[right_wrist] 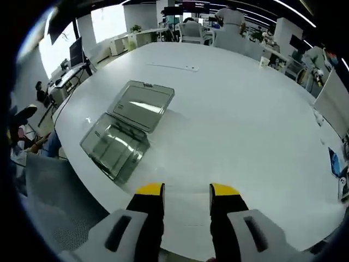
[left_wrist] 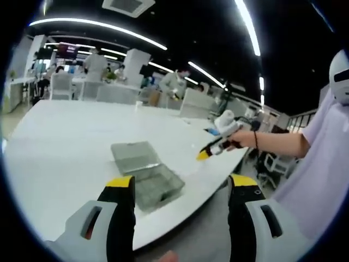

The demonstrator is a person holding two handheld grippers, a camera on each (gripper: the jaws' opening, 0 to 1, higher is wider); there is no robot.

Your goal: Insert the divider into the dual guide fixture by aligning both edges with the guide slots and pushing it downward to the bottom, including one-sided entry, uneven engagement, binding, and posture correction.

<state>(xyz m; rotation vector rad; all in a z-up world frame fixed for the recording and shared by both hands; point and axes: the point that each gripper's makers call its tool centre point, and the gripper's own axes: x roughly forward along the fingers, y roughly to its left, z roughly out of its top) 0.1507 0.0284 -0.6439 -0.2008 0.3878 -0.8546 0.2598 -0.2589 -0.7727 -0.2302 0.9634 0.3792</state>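
Note:
A clear plastic box lies on the white table with its hinged lid flung open behind it. My left gripper hovers near the table's front edge just short of the box, jaws wide apart and empty. A person's hand holds my right gripper above the table to the right of the box. In the right gripper view the same box and lid sit ahead and to the left of the right gripper, which is open with nothing between its jaws.
A thin pale strip lies far across the table. A grey mesh chair stands by the table's edge near the box. Blue items lie at the far right. Desks, chairs and people fill the room behind.

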